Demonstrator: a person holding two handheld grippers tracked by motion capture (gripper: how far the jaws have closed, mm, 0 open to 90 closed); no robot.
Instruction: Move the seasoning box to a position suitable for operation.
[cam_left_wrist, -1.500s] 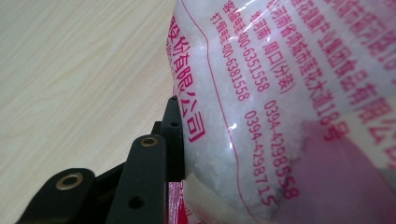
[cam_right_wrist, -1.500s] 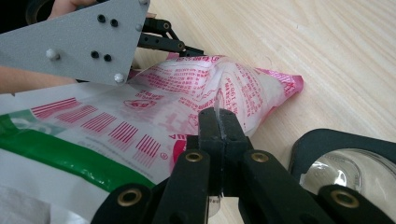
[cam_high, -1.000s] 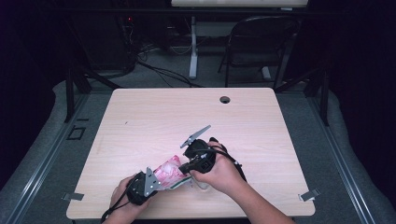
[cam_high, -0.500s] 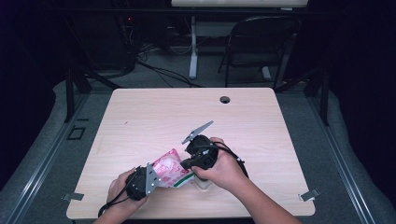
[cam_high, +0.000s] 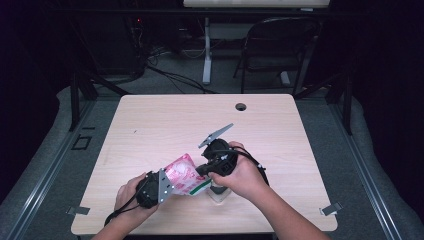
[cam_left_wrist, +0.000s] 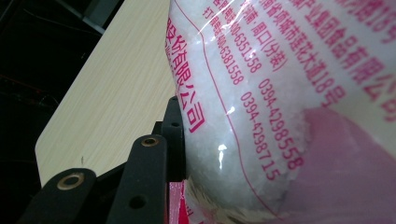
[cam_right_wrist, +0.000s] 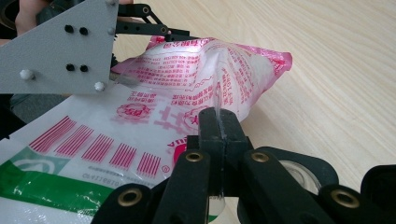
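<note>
A pink and white plastic bag (cam_high: 181, 176) of white grains, printed with red characters, hangs just above the table's front edge between both grippers. My left gripper (cam_high: 164, 184) is shut on the bag's lower left part. In the left gripper view one black finger (cam_left_wrist: 173, 140) presses into the bulging bag (cam_left_wrist: 289, 93), and the other finger is hidden behind it. My right gripper (cam_right_wrist: 218, 125) is shut on the thin clear seam that runs down the bag (cam_right_wrist: 187, 79). In the high view the right gripper (cam_high: 204, 170) meets the bag from the right.
The wooden table (cam_high: 165, 125) has a round cable hole (cam_high: 240, 106) near its far edge. A small pale object (cam_high: 218, 193) sits on the table under the right hand. A chair (cam_high: 272, 55) and cables lie on the floor beyond the table.
The left hand has lifted its end of the bag a little, so the bag stands more upright. The right gripper has kept its pinch on the seam.
</note>
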